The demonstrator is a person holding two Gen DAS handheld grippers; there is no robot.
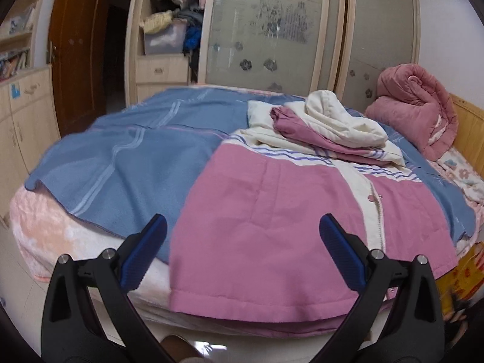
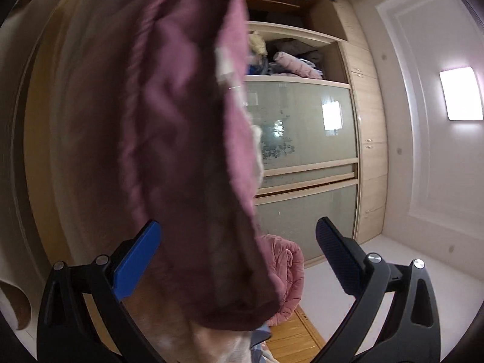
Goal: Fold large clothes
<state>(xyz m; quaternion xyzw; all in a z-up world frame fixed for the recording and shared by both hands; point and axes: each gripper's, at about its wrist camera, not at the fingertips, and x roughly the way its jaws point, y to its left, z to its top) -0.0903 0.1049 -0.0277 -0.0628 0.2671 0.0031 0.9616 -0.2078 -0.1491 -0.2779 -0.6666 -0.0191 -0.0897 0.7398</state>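
Observation:
A large pink-and-cream jacket (image 1: 272, 227) lies spread on the bed, its hem toward me and its snap placket (image 1: 375, 199) running up the right side. The cream hood (image 1: 338, 121) and a pink sleeve (image 1: 302, 130) are folded over its upper part. My left gripper (image 1: 242, 236) is open and hovers just above the hem, touching nothing. In the right wrist view a blurred pink piece of the jacket (image 2: 181, 151) hangs very close to the camera, passing between the wide-apart fingers of my right gripper (image 2: 239, 239), which is open. The jaws are not closed on the cloth.
A blue striped blanket (image 1: 121, 163) covers the bed over a peach sheet (image 1: 45, 227). A rolled pink quilt (image 1: 417, 109) sits by the wooden headboard (image 1: 469, 127). A wardrobe with frosted sliding doors (image 1: 266, 39) stands behind the bed. The brown door (image 1: 78, 54) is at the left.

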